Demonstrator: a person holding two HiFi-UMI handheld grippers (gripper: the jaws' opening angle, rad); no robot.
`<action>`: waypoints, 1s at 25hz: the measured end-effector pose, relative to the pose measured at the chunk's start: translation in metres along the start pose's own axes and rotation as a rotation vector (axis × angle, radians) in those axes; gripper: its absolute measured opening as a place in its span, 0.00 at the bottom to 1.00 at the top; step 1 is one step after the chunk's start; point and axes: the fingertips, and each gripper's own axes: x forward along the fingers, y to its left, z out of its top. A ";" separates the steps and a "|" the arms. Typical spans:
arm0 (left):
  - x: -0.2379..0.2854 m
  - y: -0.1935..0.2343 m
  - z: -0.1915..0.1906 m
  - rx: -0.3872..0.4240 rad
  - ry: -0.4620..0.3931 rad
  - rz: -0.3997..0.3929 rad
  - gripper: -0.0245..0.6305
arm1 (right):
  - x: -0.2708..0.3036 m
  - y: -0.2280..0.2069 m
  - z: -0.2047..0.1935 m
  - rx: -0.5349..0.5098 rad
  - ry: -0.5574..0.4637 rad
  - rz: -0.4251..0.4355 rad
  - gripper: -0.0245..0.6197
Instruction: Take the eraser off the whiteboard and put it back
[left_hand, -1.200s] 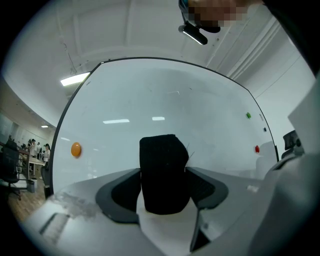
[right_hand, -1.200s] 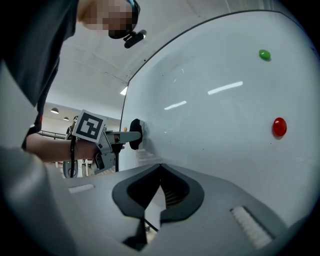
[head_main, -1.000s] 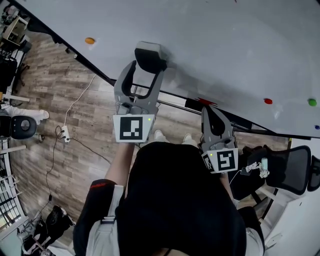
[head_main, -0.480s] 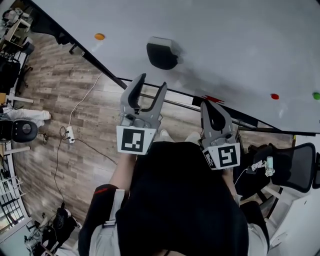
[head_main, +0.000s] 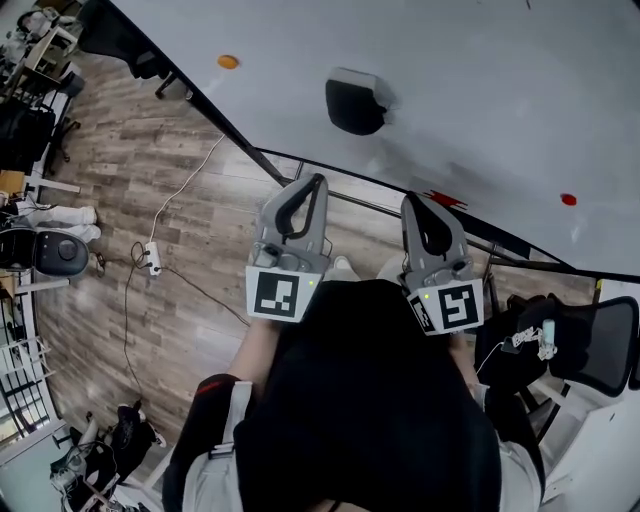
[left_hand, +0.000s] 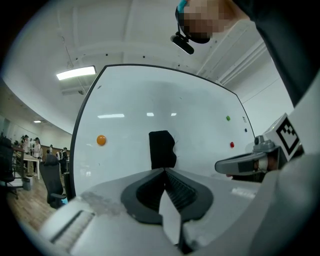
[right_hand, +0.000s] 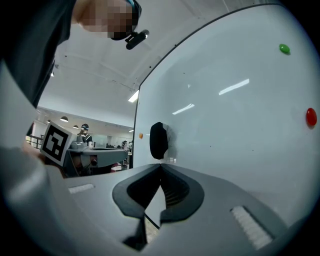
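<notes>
The black eraser (head_main: 357, 103) with a pale back sticks to the whiteboard (head_main: 480, 100), apart from both grippers. In the left gripper view the eraser (left_hand: 162, 149) lies straight ahead beyond the jaws. In the right gripper view the eraser (right_hand: 158, 140) is ahead and seen edge-on. My left gripper (head_main: 316, 182) hangs back from the board, below the eraser. Its jaws are closing, tips meeting, with nothing between them (left_hand: 164, 170). Beside it, my right gripper (head_main: 415, 197) is shut and holds nothing (right_hand: 160, 165).
An orange magnet (head_main: 228, 62) and a red magnet (head_main: 568, 199) dot the board, and a green magnet (right_hand: 284, 48) shows higher up. A red marker (head_main: 440, 198) lies on the board's ledge. A black office chair (head_main: 590, 345) stands at right. A power strip and cable (head_main: 152, 258) cross the wooden floor.
My left gripper stood open around the eraser, then drew back from the board and shut empty. The eraser stayed on the whiteboard. The right gripper drew back a little, still shut.
</notes>
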 end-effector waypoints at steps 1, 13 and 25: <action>-0.002 0.000 -0.002 -0.004 0.003 -0.002 0.04 | 0.002 0.002 0.000 0.002 -0.002 0.003 0.04; -0.017 -0.010 -0.022 -0.010 0.043 -0.036 0.04 | 0.017 0.019 -0.002 0.003 0.011 0.048 0.04; -0.013 -0.015 -0.027 -0.009 0.034 -0.042 0.04 | 0.014 0.026 -0.013 -0.005 0.060 0.093 0.04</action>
